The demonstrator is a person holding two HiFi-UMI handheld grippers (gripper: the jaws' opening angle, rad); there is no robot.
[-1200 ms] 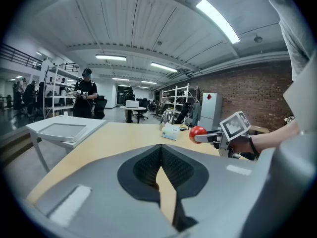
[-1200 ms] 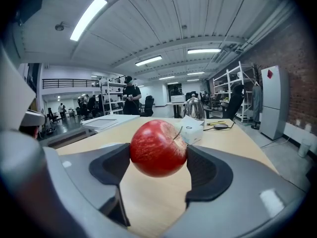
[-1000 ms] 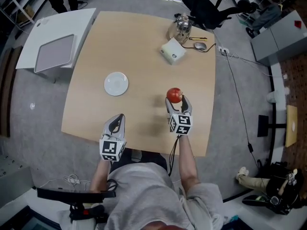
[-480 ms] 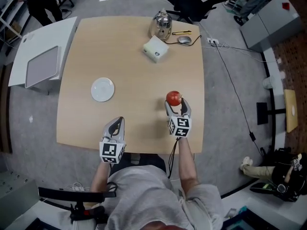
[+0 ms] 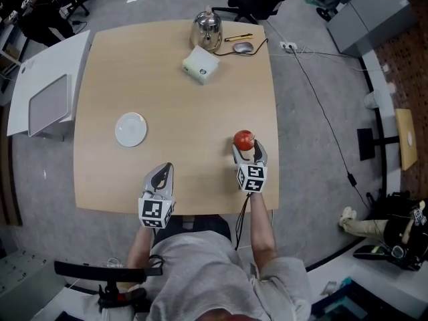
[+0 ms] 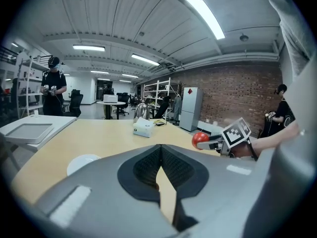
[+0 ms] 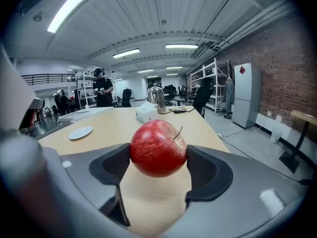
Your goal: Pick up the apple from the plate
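Aloft, apple (image 5: 244, 139) near table (image 5: 167, 79) edge.

No text, label, brand or number can be read.

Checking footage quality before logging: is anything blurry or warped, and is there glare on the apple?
Head view: sharp, evenly lit. Right gripper view: strong fisheye with dark corners; apple crisp, only faint sheen. Left gripper view: same fisheye; ceiling lamp blown out.

apple (image 7: 157, 148) — glossy smooth skin | table (image 5: 174, 112) — matt pale wood | kettle (image 5: 206, 29): shiny metal
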